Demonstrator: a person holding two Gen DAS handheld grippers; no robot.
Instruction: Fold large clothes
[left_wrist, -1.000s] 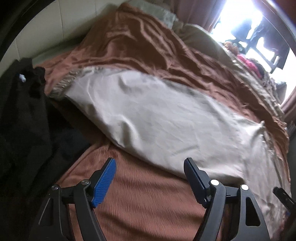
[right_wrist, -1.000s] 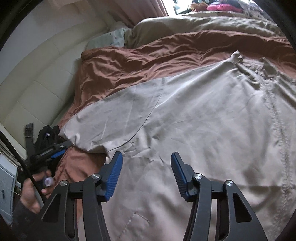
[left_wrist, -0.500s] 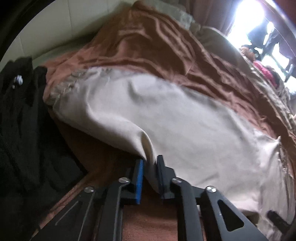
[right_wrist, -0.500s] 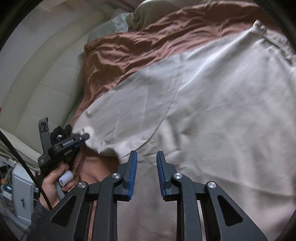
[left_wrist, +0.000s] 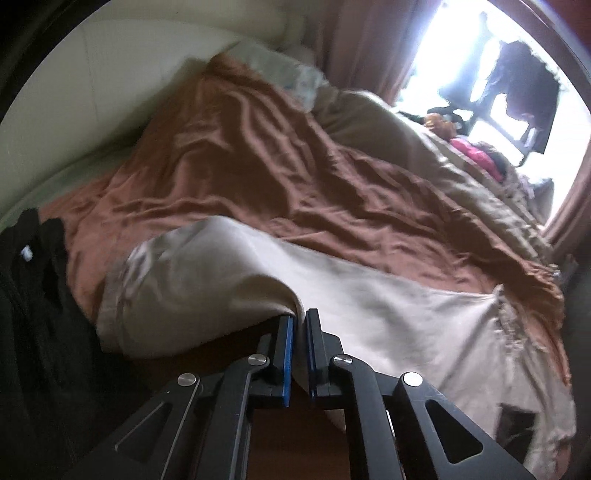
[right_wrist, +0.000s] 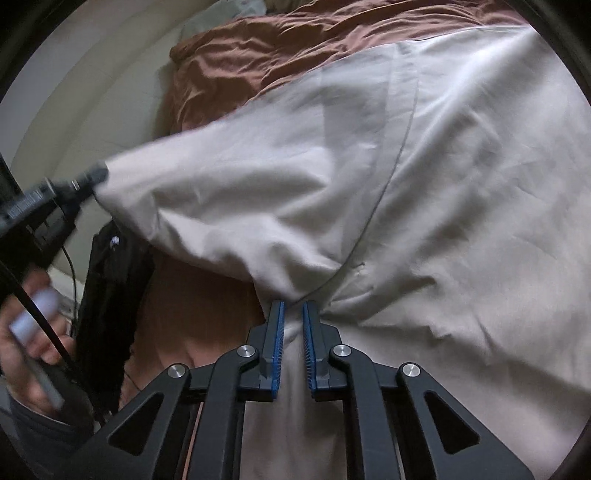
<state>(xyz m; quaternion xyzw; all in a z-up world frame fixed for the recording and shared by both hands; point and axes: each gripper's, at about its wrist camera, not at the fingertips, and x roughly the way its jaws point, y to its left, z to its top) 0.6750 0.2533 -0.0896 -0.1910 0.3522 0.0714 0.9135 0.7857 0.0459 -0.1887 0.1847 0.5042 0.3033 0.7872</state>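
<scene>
A large beige garment (left_wrist: 369, 302) lies spread over a brown bedspread (left_wrist: 258, 147). My left gripper (left_wrist: 299, 317) is shut on the near edge of its sleeve, which is lifted off the bed with the cuff (left_wrist: 122, 295) hanging to the left. In the right wrist view the garment (right_wrist: 443, 184) fills most of the frame. My right gripper (right_wrist: 293, 306) is closing its jaws, with bunched cloth pinched between the pads where the sleeve seam meets the body. The left gripper (right_wrist: 88, 177) shows there at the sleeve's far end, held by a hand (right_wrist: 33, 332).
Dark clothing (left_wrist: 33, 314) lies piled at the bed's left edge, also visible as a black heap (right_wrist: 107, 295). A pillow (left_wrist: 280, 70) and a beige duvet (left_wrist: 388, 125) sit at the far end. A bright window (left_wrist: 461, 55) and a cream wall (left_wrist: 110, 74) border the bed.
Both grippers went from open to shut on the beige garment. The left one has risen with the sleeve edge, lifting it off the bed. The right one moved down to the sleeve seam.
</scene>
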